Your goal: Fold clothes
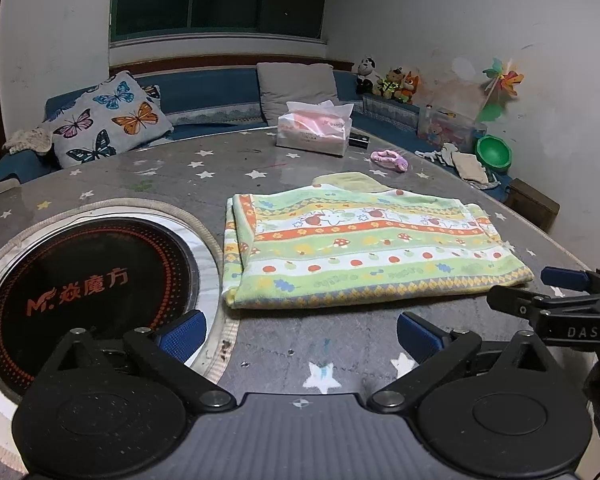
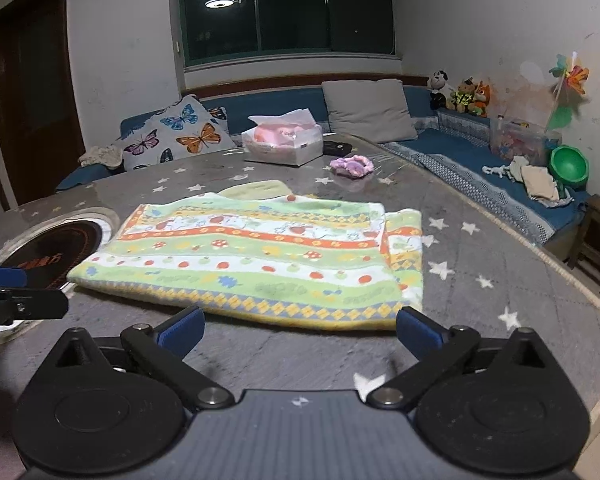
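Observation:
A folded cloth (image 1: 364, 248) with green, orange and white stripes of apples and mushrooms lies flat on the grey star-patterned table (image 1: 300, 344). The same cloth (image 2: 260, 260) fills the middle of the right wrist view. My left gripper (image 1: 302, 332) stands open just short of the cloth's near edge, nothing between its blue pads. My right gripper (image 2: 300, 330) is likewise open in front of the near edge, apart from the cloth. The right gripper's fingers (image 1: 556, 300) show at the right edge of the left wrist view.
A round black induction cooker (image 1: 88, 292) is set into the table left of the cloth. Behind the cloth lie a yellowish cloth piece (image 1: 348, 182), a pink scrunchie (image 1: 390, 159) and a tissue pack (image 1: 314, 128). A blue sofa (image 1: 220, 92) with cushions runs along the walls.

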The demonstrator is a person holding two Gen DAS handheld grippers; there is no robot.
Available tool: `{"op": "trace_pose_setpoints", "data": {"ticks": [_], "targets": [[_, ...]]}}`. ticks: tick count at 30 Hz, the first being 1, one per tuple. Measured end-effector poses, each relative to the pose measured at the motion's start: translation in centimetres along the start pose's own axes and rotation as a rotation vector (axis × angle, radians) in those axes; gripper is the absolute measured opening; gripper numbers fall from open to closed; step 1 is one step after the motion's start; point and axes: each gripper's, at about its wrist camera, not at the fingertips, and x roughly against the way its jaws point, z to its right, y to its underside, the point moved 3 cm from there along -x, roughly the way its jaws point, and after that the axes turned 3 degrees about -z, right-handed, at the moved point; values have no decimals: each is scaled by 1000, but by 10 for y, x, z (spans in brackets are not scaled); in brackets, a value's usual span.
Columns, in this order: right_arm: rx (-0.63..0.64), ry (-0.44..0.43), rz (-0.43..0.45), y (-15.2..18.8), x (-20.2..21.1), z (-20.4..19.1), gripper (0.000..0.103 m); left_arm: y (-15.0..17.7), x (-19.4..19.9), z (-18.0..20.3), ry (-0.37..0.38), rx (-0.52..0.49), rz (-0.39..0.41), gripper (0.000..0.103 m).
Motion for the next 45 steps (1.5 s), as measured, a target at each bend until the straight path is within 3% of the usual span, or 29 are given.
{"op": "trace_pose_setpoints", "data": {"ticks": [45], "targets": [[-27,-8,-21,31,20,-32,103,30,19,7,-20,6,-41,103]]}}
